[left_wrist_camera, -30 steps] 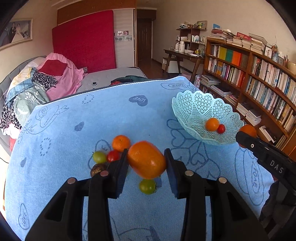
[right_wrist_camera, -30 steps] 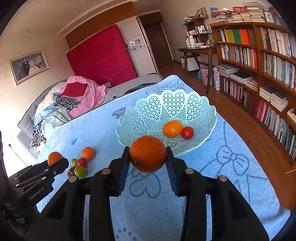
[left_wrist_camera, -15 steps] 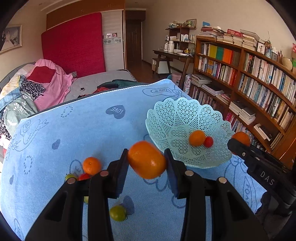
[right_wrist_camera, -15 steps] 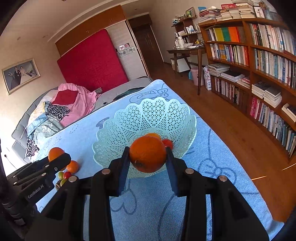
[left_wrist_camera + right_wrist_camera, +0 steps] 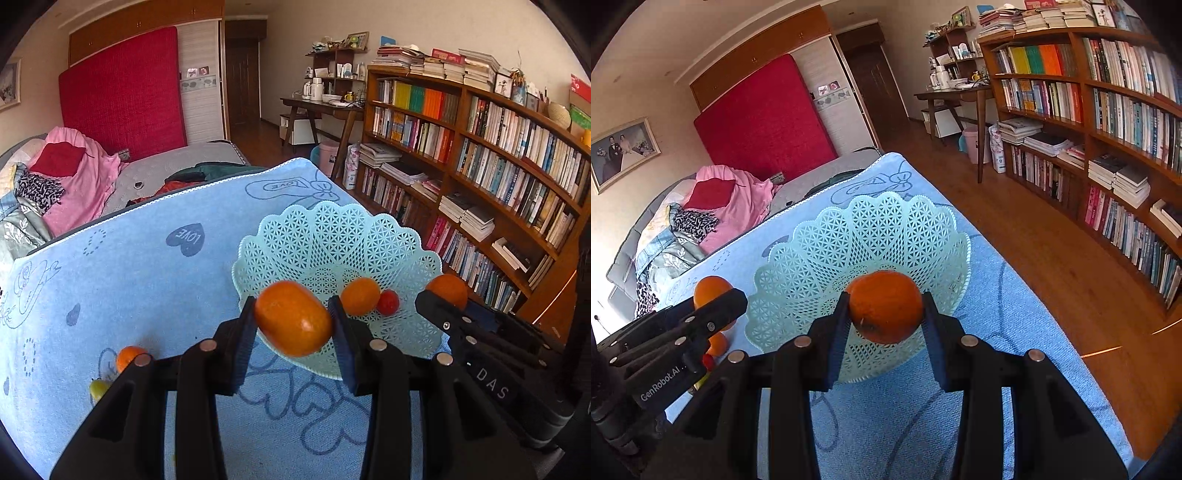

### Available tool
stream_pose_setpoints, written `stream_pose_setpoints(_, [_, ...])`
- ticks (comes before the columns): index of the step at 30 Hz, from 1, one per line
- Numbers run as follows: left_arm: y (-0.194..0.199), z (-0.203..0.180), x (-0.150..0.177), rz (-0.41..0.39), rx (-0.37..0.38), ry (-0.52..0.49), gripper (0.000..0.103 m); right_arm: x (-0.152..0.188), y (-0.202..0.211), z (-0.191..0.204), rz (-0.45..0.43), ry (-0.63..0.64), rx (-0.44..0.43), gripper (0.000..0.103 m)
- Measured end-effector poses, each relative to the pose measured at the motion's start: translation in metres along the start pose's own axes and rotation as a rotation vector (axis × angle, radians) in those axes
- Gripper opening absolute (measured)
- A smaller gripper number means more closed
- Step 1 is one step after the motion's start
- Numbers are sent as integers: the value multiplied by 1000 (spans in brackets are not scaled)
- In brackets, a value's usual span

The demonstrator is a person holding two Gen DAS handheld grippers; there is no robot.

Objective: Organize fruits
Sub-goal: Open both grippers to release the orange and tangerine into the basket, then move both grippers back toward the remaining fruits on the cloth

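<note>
My left gripper (image 5: 292,323) is shut on an oval orange fruit (image 5: 291,317), held above the near rim of the pale green lattice basket (image 5: 295,240). A small orange (image 5: 359,296) and a red cherry tomato (image 5: 387,302) lie in the basket. My right gripper (image 5: 885,308) is shut on a round orange (image 5: 884,305), held over the basket (image 5: 820,243). In the left wrist view the right gripper's orange (image 5: 447,290) shows at the basket's right rim. A small orange (image 5: 127,357) and a green fruit (image 5: 98,388) lie on the blue cloth at the left.
The blue cloth (image 5: 147,277) covers the table, whose right edge (image 5: 1015,258) drops to a wooden floor. A bookshelf (image 5: 498,166) stands to the right. A bed with clothes (image 5: 66,177) lies beyond the far edge.
Both grippers have moved with their fruits toward the basket, which is now closer and lower in both views. The loose fruits have slid to the left edge of the left wrist view.
</note>
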State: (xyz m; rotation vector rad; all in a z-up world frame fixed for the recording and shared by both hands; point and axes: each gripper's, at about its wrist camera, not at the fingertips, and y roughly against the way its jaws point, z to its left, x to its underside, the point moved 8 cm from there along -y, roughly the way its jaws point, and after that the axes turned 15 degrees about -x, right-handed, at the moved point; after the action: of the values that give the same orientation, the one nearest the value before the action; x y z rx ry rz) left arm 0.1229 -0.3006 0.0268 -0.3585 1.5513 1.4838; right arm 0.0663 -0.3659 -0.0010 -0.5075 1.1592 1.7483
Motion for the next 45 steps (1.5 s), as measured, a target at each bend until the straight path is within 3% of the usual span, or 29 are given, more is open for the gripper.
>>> stream_pose_setpoints(2, [-3, -3, 0, 8, 6, 5, 43, 0, -1, -2, -3, -4, 3, 39])
stream_pose_setpoints(4, [-2, 0, -2, 2, -11, 12, 73, 0, -1, -5, -5, -15, 8, 40])
stream_pose_setpoints(6, [0, 4, -5, -14, -27, 24, 78, 0, 2, -8, -13, -23, 22, 41])
stream_pose_setpoints(8, [1, 8, -6, -10, -27, 35, 82, -1, 6, -10, -31, -30, 26, 52])
stream_pose_setpoints(15, [7, 35, -11, -8, -65, 96, 83, -4, 20, -3, -71, -32, 19, 52])
stream_pose_setpoints(19, [16, 51, -13, -23, -95, 119, 90, -6, 29, 7, -85, -17, 12, 52])
stream_pose_setpoints(25, [28, 66, -13, -31, -112, 124, 91, -7, 40, 25, -103, 4, -8, 57])
stream_pose_setpoints(35, [54, 108, -19, -65, -160, 161, 93, -7, 46, 51, -100, 29, -36, 57])
stream_pose_setpoints(45, [65, 155, 1, -42, -223, 199, 94, 6, 36, 83, -54, 66, -72, 58])
